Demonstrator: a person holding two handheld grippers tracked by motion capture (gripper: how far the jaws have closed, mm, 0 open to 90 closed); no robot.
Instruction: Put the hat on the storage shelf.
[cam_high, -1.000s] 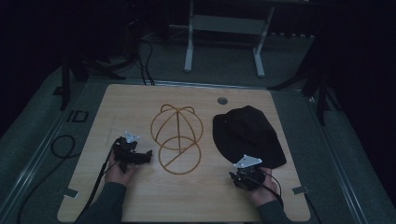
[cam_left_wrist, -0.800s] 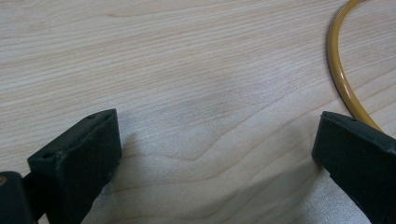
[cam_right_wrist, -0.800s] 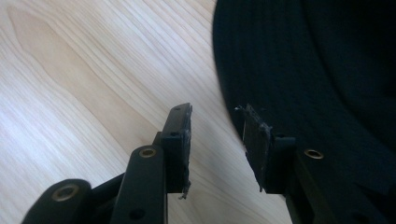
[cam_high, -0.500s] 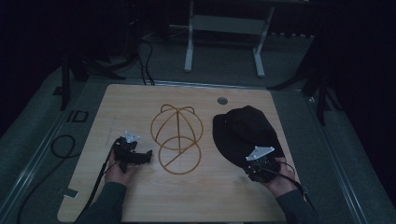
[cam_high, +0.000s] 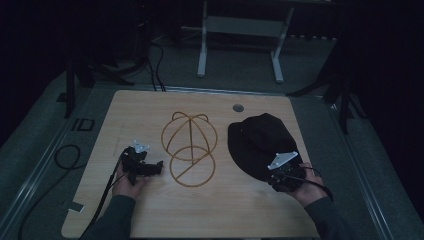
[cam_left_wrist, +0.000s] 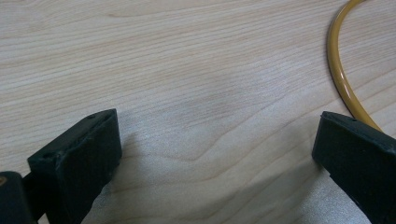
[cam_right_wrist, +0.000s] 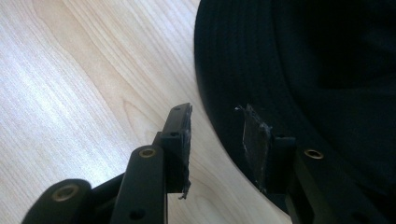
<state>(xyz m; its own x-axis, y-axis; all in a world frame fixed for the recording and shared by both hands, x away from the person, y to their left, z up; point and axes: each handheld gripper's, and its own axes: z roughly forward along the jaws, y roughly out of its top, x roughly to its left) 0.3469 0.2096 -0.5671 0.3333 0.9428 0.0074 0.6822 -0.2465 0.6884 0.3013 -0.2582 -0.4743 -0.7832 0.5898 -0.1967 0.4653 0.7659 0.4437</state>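
Since a second ago the right hand-held gripper (cam_high: 278, 176) has travelled from the table's near edge up to the near rim of the black hat (cam_high: 260, 142), while the left hand-held gripper (cam_high: 151, 168) has kept its place. Nearest the person, both forearms come in over the wooden table (cam_high: 150, 115). In the right gripper view the right hand-held gripper (cam_right_wrist: 215, 140) has its jaws partly parted with the hat's brim (cam_right_wrist: 299, 70) edge running between them; the pads do not press on it, so it is released. In the left gripper view the left hand-held gripper (cam_left_wrist: 215, 158) is spread wide over bare wood, grasping nothing, with the yellow wire frame (cam_left_wrist: 343, 79) just beside one jaw. Farther off, that wire frame (cam_high: 189, 150) lies in the middle of the table, the hat to its right, near it but apart. Beyond the table stands a grey metal stand (cam_high: 240, 30) on the floor.
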